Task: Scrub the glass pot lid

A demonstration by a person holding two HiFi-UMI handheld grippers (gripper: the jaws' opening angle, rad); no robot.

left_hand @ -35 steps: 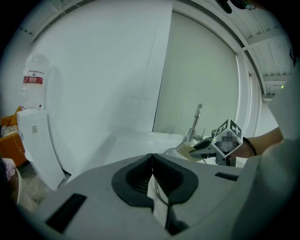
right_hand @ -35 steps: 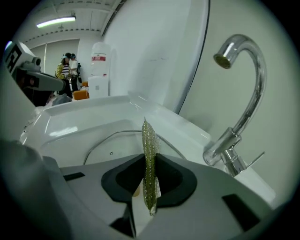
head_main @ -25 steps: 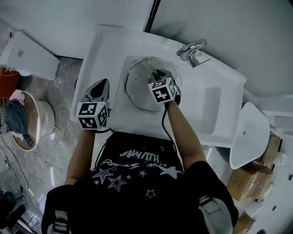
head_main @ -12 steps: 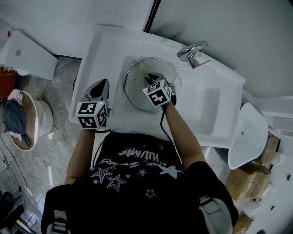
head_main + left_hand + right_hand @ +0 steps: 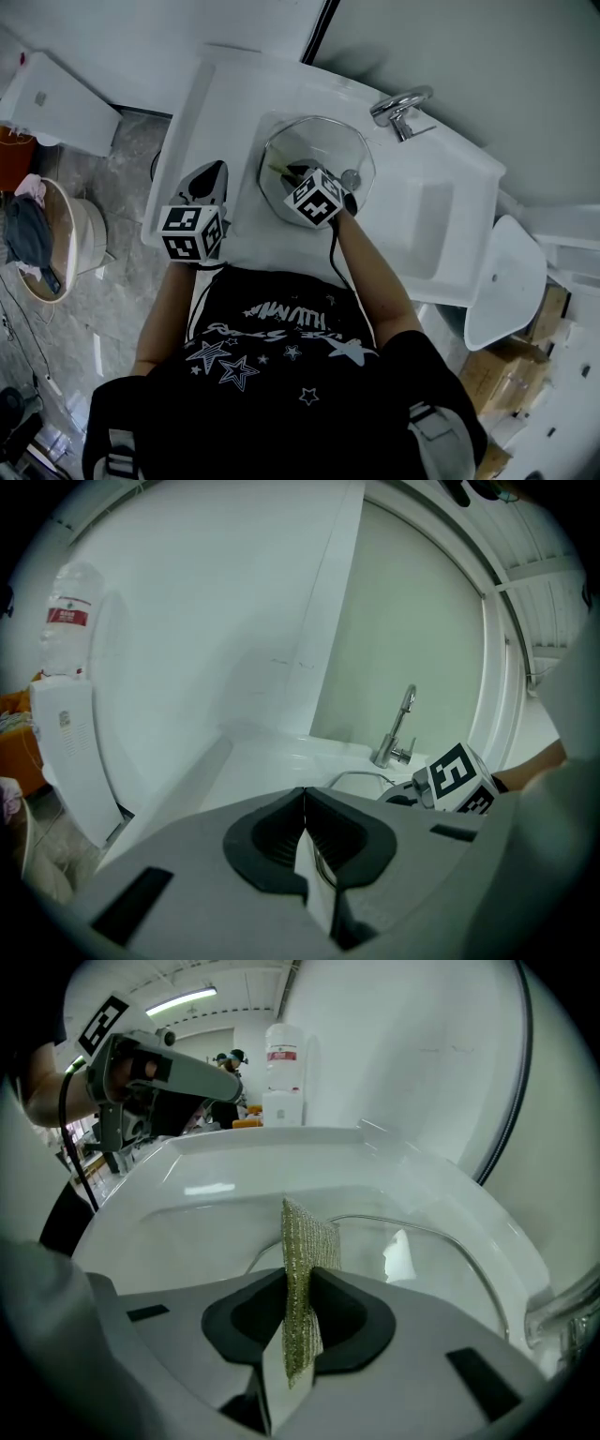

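Observation:
The glass pot lid (image 5: 319, 150) lies in the round white sink basin (image 5: 265, 127), its knob (image 5: 351, 177) to the right. My right gripper (image 5: 289, 174) is over the lid's near left part, shut on a yellow-green scouring pad (image 5: 279, 172). In the right gripper view the pad (image 5: 302, 1269) stands upright between the jaws of the right gripper (image 5: 300, 1283), with the lid's rim (image 5: 441, 1241) curving beyond. My left gripper (image 5: 208, 174) hovers over the counter left of the basin, shut on nothing. In its own view the left gripper (image 5: 305, 803) has its jaws together, and the lid's rim (image 5: 361, 777) shows ahead.
A chrome faucet (image 5: 401, 105) stands behind the basin on the white counter (image 5: 216, 103). A rectangular recess (image 5: 427, 225) lies to the right. A basket with cloth (image 5: 47, 248) sits on the floor at left, cardboard boxes (image 5: 511, 375) at right. A water bottle (image 5: 284, 1063) stands beyond the counter.
My right gripper has dragged the scouring pad across the lid, leftward and toward the person. The left gripper has stayed where it was.

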